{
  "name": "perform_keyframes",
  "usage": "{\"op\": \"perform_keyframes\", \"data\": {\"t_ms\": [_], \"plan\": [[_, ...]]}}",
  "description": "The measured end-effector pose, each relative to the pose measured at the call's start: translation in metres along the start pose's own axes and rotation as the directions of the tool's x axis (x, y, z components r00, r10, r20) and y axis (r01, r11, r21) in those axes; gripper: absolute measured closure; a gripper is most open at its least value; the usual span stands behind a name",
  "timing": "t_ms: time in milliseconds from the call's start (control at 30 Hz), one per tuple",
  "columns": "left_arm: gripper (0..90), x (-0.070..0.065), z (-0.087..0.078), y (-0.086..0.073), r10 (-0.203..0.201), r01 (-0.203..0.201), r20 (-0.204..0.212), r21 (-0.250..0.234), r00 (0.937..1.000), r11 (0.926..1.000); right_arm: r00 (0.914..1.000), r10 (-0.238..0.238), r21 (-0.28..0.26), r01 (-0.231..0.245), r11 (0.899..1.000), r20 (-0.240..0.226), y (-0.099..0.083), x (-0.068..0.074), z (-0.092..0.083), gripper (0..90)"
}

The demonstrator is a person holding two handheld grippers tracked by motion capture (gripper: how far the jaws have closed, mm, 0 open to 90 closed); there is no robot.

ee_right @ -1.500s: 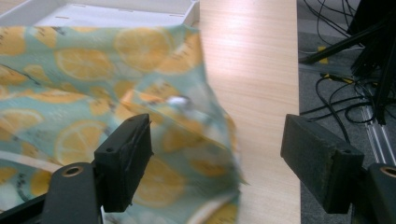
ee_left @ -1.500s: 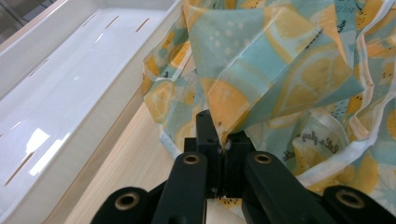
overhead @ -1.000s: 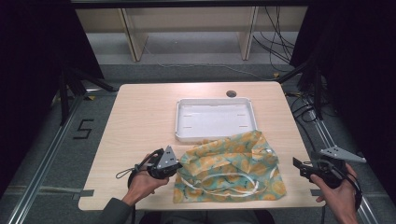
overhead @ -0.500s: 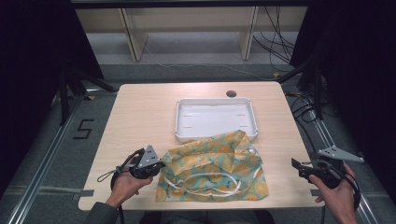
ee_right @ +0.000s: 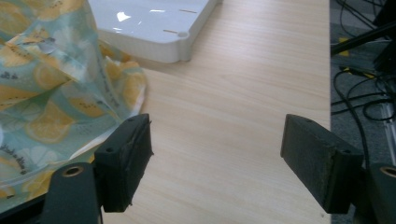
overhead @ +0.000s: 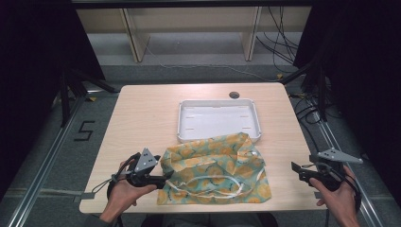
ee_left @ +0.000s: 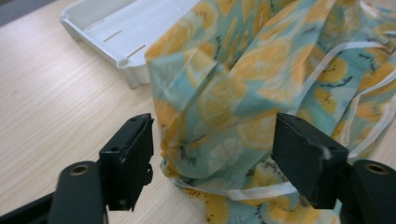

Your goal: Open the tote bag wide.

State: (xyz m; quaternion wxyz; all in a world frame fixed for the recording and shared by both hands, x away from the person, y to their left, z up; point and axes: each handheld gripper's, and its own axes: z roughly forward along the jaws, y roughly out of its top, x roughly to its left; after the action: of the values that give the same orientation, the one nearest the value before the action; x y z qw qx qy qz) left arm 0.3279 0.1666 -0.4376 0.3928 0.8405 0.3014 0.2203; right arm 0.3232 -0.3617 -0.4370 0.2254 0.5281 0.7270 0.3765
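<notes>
A teal cloth printed with yellow lemon slices (overhead: 217, 172) lies crumpled on the near half of the wooden table (overhead: 142, 118). Its far edge reaches the white tray (overhead: 217, 120). My left gripper (overhead: 163, 179) is at the cloth's left edge. Its jaws have just been opening and now stand wide. In the left gripper view (ee_left: 212, 140) a raised fold of the cloth (ee_left: 243, 70) sits between the jaws, untouched by either pad. My right gripper (overhead: 295, 169) hangs open off the table's right edge. Bare wood lies between its jaws in the right gripper view (ee_right: 217, 144), with the cloth (ee_right: 42, 84) to their left.
The white tray (ee_left: 107, 28) is empty and sits past the cloth (ee_right: 149, 23). A dark round hole (overhead: 234, 94) marks the table's far side. Cables (overhead: 307, 109) run over the floor to the right, and shelving legs stand behind the table.
The left gripper dragged the cloth's left edge toward the left, and the whole cloth shifted with it. It has since let go and opened. The right gripper has stayed put.
</notes>
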Motion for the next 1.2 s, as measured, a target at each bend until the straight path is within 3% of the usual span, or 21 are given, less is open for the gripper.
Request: {"op": "perform_keyframes", "data": {"t_ms": [33, 67, 133, 167, 200, 233, 333, 433, 467, 567, 600, 700, 767, 833, 900, 1000, 1067, 1100, 1133, 1167, 1200], "plan": [[28.2, -0.005, -0.004, 0.003, 0.005, -0.005, -0.006, -0.002, 1.0, 1.0, 1.0, 0.004, -0.004, -0.004, 1.0, 0.0, 0.0, 0.002, 0.001, 25.4], [28.1, -0.007, -0.006, 0.005, 0.023, -0.023, -0.008, 0.0, 0.9997, 0.9997, 0.9995, -0.03, -0.006, 0.03, 1.0, -0.012, 0.002, 0.0, 0.003, 25.4], [27.8, -0.016, -0.009, 0.011, 0.001, -0.001, -0.012, -0.029, 0.9999, 0.9996, 0.9996, 0.005, 0.009, -0.005, 1.0, -0.027, 0.003, 0.007, 0.005, 25.4], [27.7, -0.019, -0.011, 0.014, 0.002, -0.002, -0.008, -0.039, 1.0, 0.9993, 0.9985, -0.031, 0.002, 0.031, 1.0, -0.044, 0.005, 0.005, 0.008, 25.4], [27.7, -0.022, -0.012, 0.017, 0.012, -0.012, 0.0, -0.051, 0.9999, 0.9987, 0.999, -0.001, 0.016, 0.002, 1.0, -0.046, 0.006, 0.01, 0.008, 25.4], [27.9, -0.025, -0.012, 0.02, 0.02, -0.02, 0.0, -0.061, 0.9998, 0.998, 0.9972, -0.03, 0.008, 0.031, 0.999, -0.068, 0.009, 0.01, 0.011, 25.1], [28.7, -0.034, -0.012, 0.027, 0.008, -0.006, 0.02, -0.096, 0.9998, 0.9953, 0.99, -0.001, 0.004, 0.001, 1.0, -0.141, 0.017, 0.016, 0.018, 24.5], [28.8, -0.039, -0.009, 0.035, 0.018, -0.013, 0.045, -0.101, 0.9988, 0.9948, 0.9872, -0.028, 0.006, 0.029, 1.0, -0.157, 0.028, 0.026, 0.026, 23.4], [29.5, -0.04, -0.008, 0.037, 0.041, -0.036, 0.052, -0.09, 0.9978, 0.9953, 0.9828, -0.06, -0.008, 0.06, 0.998, -0.175, 0.033, 0.029, 0.031, 23.1], [30.0, -0.044, -0.001, 0.041, 0.032, -0.026, 0.066, -0.093, 0.9973, 0.9953, 0.9746, -0.052, 0.005, 0.054, 0.999, -0.218, 0.047, 0.042, 0.034, 21.5], [30.5, -0.045, 0.002, 0.042, 0.046, -0.04, 0.07, -0.081, 0.9965, 0.9959, 0.9701, -0.083, -0.027, 0.079, 0.996, -0.228, 0.052, 0.044, 0.039, 21.3], [31.9, -0.049, 0.014, 0.045, 0.039, -0.032, 0.089, -0.079, 0.9953, 0.9964, 0.9596, -0.11, -0.024, 0.107, 0.994, -0.259, 0.065, 0.053, 0.045, 20.7], [33.0, -0.051, 0.022, 0.047, 0.054, -0.048, 0.097, -0.062, 0.9938, 0.9969, 0.9486, -0.148, -0.044, 0.141, 0.989, -0.28, 0.074, 0.059, 0.054, 20.9], [33.5, -0.052, 0.03, 0.048, 0.062, -0.057, 0.102, -0.047, 0.9928, 0.9972, 0.9444, -0.16, -0.054, 0.151, 0.987, -0.287, 0.081, 0.067, 0.061, 21.0], [34.0, -0.055, 0.038, 0.049, 0.053, -0.048, 0.116, -0.041, 0.9918, 0.998, 0.9357, -0.179, -0.029, 0.179, 0.983, -0.304, 0.088, 0.072, 0.065, 21.0], [34.8, -0.056, 0.048, 0.051, 0.082, -0.078, 0.133, -0.034, 0.9877, 0.9964, 0.9203, -0.238, -0.048, 0.234, 0.971, -0.311, 0.099, 0.081, 0.08, 22.5], [36.2, -0.058, 0.053, 0.053, 0.097, -0.096, 0.121, -0.017, 0.9879, 0.9953, 0.9165, -0.238, -0.022, 0.244, 0.97, -0.322, 0.103, 0.088, 0.086, 25.1], [36.5, -0.06, 0.056, 0.053, 0.088, -0.086, 0.131, -0.022, 0.9874, 0.996, 0.9031, -0.278, -0.023, 0.286, 0.958, -0.327, 0.106, 0.088, 0.091, 28.0], [37.6, -0.062, 0.058, 0.053, 0.088, -0.085, 0.147, -0.028, 0.9853, 0.996, 0.8991, -0.284, -0.008, 0.299, 0.954, -0.333, 0.109, 0.091, 0.094, 29.0], [38.1, -0.064, 0.062, 0.054, 0.102, -0.099, 0.144, -0.026, 0.9844, 0.9947, 0.9016, -0.274, -0.01, 0.287, 0.958, -0.335, 0.109, 0.094, 0.098, 29.0], [38.2, -0.065, 0.063, 0.055, 0.113, -0.112, 0.148, -0.01, 0.9826, 0.9936, 0.8938, -0.3, 0.003, 0.319, 0.948, -0.334, 0.112, 0.096, 0.103, 29.2]]}}
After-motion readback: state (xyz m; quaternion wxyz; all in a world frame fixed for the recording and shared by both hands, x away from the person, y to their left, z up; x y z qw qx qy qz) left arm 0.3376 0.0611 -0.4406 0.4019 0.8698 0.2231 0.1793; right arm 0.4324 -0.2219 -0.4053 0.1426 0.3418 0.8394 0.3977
